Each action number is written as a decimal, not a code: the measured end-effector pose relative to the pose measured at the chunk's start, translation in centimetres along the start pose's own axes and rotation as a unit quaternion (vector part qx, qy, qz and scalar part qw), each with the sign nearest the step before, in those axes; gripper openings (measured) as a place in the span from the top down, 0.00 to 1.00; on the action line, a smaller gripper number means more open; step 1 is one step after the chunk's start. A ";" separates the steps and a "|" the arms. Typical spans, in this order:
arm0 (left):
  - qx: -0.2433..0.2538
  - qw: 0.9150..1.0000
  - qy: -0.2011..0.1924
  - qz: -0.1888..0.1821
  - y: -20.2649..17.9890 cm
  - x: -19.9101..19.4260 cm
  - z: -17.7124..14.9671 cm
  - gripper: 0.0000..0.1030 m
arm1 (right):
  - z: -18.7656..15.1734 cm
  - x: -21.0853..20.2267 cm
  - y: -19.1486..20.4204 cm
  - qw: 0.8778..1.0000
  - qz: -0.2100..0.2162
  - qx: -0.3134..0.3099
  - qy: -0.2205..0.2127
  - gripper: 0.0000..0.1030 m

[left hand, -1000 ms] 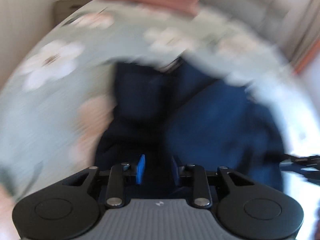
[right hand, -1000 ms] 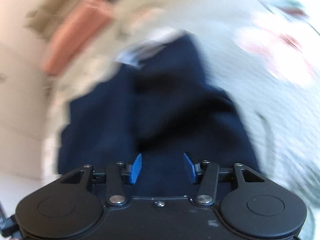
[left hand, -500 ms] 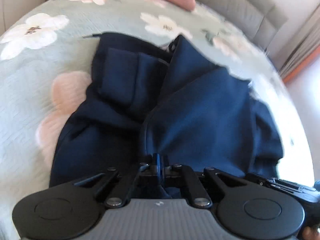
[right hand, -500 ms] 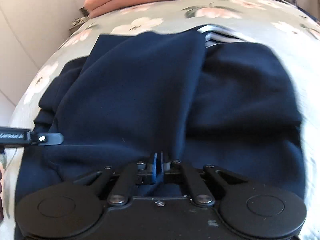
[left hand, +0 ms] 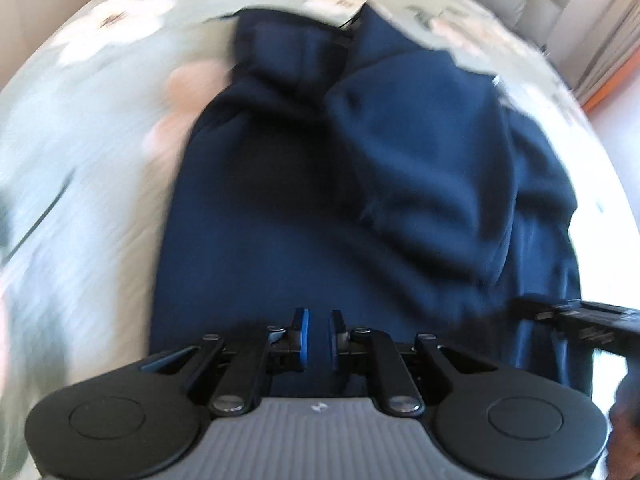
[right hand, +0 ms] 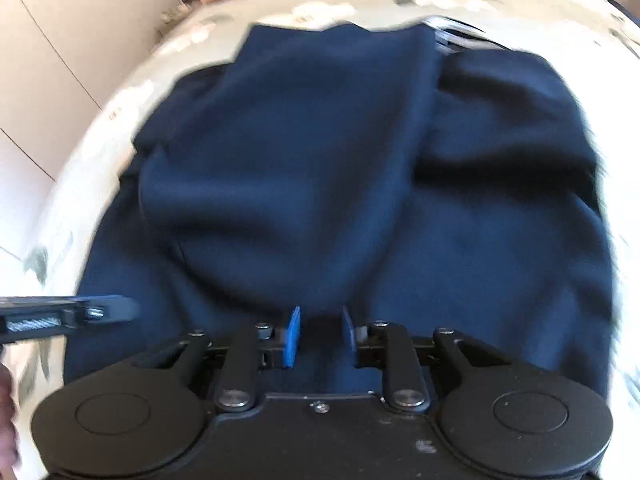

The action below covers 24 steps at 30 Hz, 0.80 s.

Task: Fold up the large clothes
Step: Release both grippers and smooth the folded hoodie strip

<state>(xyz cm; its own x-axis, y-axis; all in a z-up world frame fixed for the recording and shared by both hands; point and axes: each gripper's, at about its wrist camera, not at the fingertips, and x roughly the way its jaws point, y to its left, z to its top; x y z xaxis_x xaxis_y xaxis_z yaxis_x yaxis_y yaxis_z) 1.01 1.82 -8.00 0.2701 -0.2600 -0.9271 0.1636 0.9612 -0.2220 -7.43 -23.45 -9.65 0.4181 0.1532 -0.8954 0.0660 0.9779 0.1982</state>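
Left gripper (left hand: pixel 318 334) and right gripper (right hand: pixel 320 336) were both slightly parted, gripping nothing. The dark navy fabric garment (left hand: pixel 360 184) lay at twelve o'clock from each, long axis running six to twelve, equally near both.

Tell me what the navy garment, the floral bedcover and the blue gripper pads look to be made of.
Navy garment: probably thick matte knit, fleece-like; soft rounded folds, no sheen.
Floral bedcover: printed woven or quilted cloth, seemingly ribbed; blur leaves it open.
Pads: smooth blue rubber or plastic, uniform colour, on black jointed arms with metal rivets.
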 end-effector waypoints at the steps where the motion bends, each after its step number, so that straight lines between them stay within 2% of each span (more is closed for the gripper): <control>1: -0.002 1.000 0.008 0.006 0.4 -0.8 -1.1 0.88 | -0.9 -1.3 -0.8 1.000 0.000 0.001 -0.001 0.72; 3: 0.002 0.999 0.021 0.024 0.7 -2.6 -3.0 0.83 | -2.6 -4.0 -2.2 1.000 -0.001 0.007 -0.003 0.72; 5: 0.013 0.999 0.034 0.039 0.7 -4.3 -4.9 0.67 | -4.1 -6.9 -3.5 1.000 -0.008 0.019 -0.005 0.68; 7: 0.014 0.998 0.045 0.045 0.9 -5.6 -6.3 0.31 | -5.6 -9.7 -4.6 0.999 -0.019 0.034 -0.006 0.42; 8: 0.009 0.998 0.050 0.041 1.2 -6.1 -6.8 0.26 | -6.5 -10.8 -5.5 0.999 -0.022 0.047 -0.005 0.34; 9: 0.002 0.998 0.056 0.039 1.6 -6.4 -7.3 0.25 | -7.3 -11.6 -6.3 0.998 -0.022 0.060 -0.002 0.25; 13: -0.043 0.995 0.079 0.035 4.2 -7.6 -9.4 0.25 | -11.0 -12.7 -9.8 0.993 -0.036 0.105 0.046 0.26; 18: -0.054 0.990 0.105 0.080 6.1 -8.2 -12.1 0.25 | -14.9 -12.6 -12.9 0.986 -0.033 0.142 0.079 0.26; 21: -0.065 0.989 0.113 0.071 6.7 -8.3 -13.1 0.25 | -16.3 -11.5 -13.1 0.983 -0.020 0.147 0.106 0.26; 24: -0.095 0.987 0.123 0.048 7.7 -7.8 -13.6 0.25 | -17.1 -10.3 -13.2 0.980 -0.007 0.163 0.118 0.26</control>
<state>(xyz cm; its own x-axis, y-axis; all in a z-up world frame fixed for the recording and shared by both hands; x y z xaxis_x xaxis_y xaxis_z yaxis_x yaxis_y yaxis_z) -12.75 12.53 -6.57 0.0336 -0.1602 -0.9865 -0.0395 0.9861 -0.1615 -28.11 -35.53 -9.91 0.1969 0.2069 -0.9583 0.3710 0.8890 0.2682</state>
